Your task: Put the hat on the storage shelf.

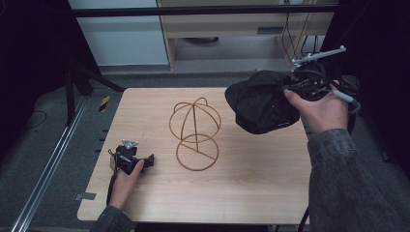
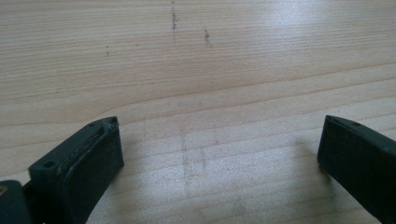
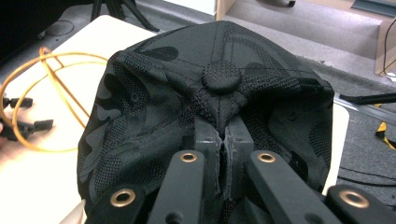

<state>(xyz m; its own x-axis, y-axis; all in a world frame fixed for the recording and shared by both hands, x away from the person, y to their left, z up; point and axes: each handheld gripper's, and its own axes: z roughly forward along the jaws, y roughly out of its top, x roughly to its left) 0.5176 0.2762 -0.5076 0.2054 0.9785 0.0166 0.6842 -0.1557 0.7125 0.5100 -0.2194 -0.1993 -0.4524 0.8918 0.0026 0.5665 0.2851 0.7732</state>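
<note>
A black cap (image 1: pixel 261 102) hangs in the air over the table's right side, pinched by my right gripper (image 1: pixel 296 88). In the right gripper view the jaws are shut on a fold of the cap (image 3: pixel 219 84) just below its top button, and my right gripper (image 3: pixel 223 135) sits under it. A gold wire hat stand (image 1: pixel 195 134) stands upright in the middle of the table, left of the cap; the hat stand (image 3: pixel 42 93) shows at the left of that view. My left gripper (image 1: pixel 145 162) rests open on the table's near left, and the left gripper (image 2: pixel 219 135) has bare wood between its jaws.
The light wooden table (image 1: pixel 251 179) has free room in front and to the right of the stand. Its left edge borders a metal rail (image 1: pixel 48 164) on the floor. A tripod leg (image 1: pixel 92 79) and a cabinet (image 1: pixel 232 24) stand beyond the far edge.
</note>
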